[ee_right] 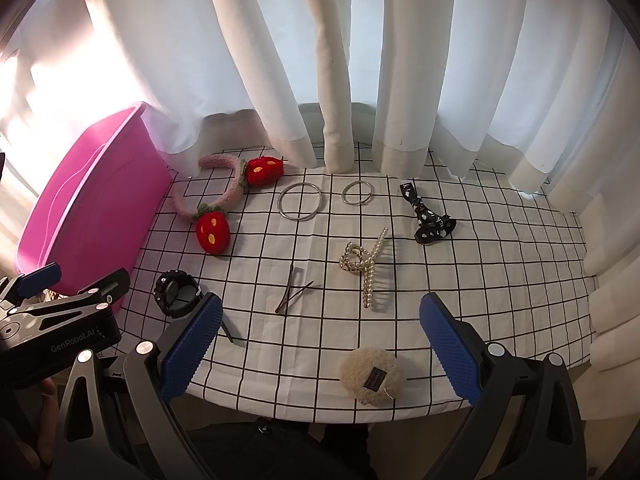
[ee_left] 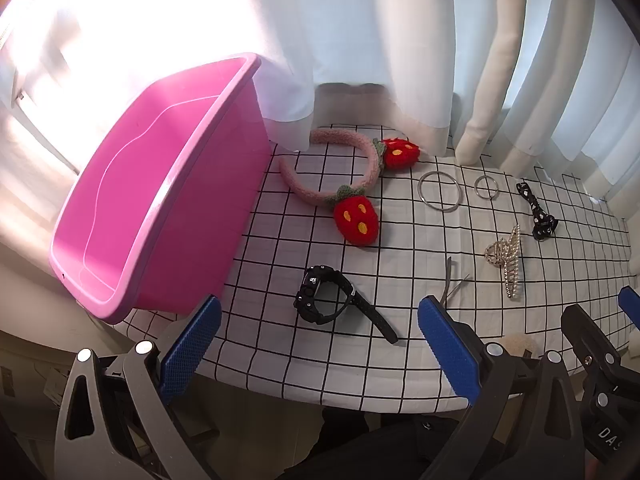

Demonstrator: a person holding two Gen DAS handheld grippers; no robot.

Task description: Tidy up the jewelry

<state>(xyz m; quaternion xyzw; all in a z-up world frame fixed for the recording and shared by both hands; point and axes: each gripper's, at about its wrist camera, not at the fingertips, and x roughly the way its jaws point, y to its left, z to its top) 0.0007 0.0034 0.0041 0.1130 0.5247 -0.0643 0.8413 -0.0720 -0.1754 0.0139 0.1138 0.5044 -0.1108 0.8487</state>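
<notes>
A pink bin [ee_left: 168, 184] stands at the table's left edge; it also shows in the right wrist view [ee_right: 88, 200]. On the checked cloth lie a black watch [ee_left: 328, 300], a strawberry headband [ee_left: 344, 184], two metal rings [ee_left: 439, 191] [ee_left: 487, 187], a pearl hair claw [ee_left: 506, 260], a dotted black bow [ee_left: 538, 212] and thin tweezers [ee_left: 452, 280]. A fluffy cream clip [ee_right: 370, 376] lies by the near edge. My left gripper [ee_left: 320, 344] is open and empty, just before the watch. My right gripper [ee_right: 320, 344] is open and empty above the fluffy clip.
White curtains [ee_right: 340, 80] hang along the table's far and right sides and rest on the cloth. The table's near edge [ee_right: 320, 412] is just below both grippers. The left gripper shows at the left in the right wrist view [ee_right: 60, 308].
</notes>
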